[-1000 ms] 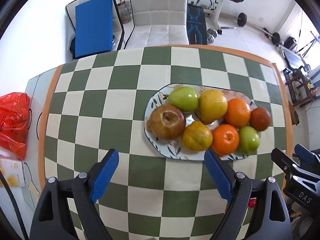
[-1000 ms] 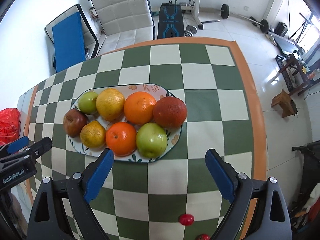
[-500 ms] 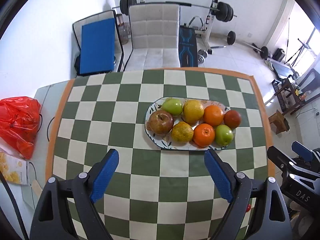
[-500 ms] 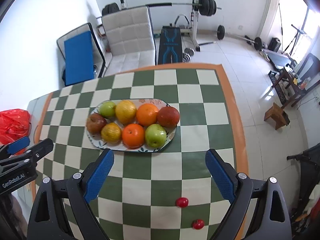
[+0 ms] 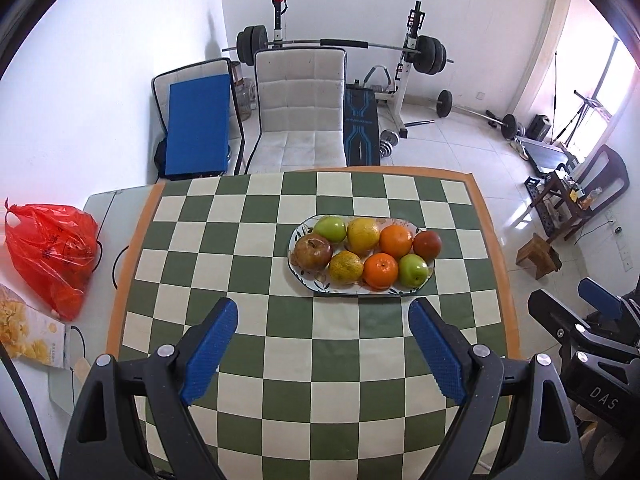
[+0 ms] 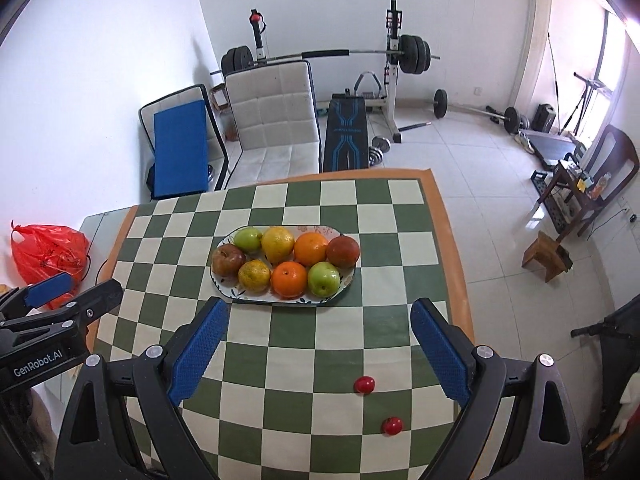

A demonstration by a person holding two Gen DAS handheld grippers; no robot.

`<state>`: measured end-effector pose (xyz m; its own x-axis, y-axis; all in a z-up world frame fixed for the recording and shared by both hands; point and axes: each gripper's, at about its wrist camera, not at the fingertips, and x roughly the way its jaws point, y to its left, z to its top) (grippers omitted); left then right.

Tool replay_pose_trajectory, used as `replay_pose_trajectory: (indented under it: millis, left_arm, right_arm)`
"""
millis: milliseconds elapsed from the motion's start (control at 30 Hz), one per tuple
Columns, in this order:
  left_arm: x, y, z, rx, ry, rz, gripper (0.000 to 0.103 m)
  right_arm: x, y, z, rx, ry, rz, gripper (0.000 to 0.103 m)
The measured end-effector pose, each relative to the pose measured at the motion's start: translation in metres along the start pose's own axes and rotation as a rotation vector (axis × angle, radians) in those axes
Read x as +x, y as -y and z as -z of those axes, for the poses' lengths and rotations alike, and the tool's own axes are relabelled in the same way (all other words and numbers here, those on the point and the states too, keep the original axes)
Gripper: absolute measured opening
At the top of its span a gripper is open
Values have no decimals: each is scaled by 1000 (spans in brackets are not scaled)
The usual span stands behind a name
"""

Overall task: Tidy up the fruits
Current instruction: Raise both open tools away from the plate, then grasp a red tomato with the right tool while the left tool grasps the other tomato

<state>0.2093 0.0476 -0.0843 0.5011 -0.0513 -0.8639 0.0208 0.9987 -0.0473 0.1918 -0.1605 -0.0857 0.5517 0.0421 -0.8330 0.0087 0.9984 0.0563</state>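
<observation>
Checkered table (image 6: 400,248): plate (image 6: 348,282) full, two small red fruits (image 6: 364,384) loose. Left gripper (image 5: 323,350) and right gripper (image 6: 320,346) wide open, empty.

Bright daylight, sharp focus.
Window (image 5: 612,80) glare blows out the right; fisheye bends edges, black corners vignette both views.

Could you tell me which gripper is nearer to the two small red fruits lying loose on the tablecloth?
Right. The right gripper hangs almost directly over the small red fruits, jaws open. The left gripper hangs farther to their left, and its camera does not show them.
</observation>
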Motion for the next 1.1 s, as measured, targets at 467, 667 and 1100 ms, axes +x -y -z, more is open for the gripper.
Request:
replay_pose_trajectory:
  millis: [467, 667, 1100]
  left_arm:
    - [-36, 5, 17, 1, 40, 27, 87]
    - [-37, 7, 18, -1, 44, 20, 87]
    - [29, 28, 16, 43, -58, -91, 101]
  right_arm:
    - [-50, -3, 18, 13, 43, -17, 95]
    - [-51, -1, 19, 26, 41, -35, 95]
    - [35, 74, 46, 185, -115, -33, 95]
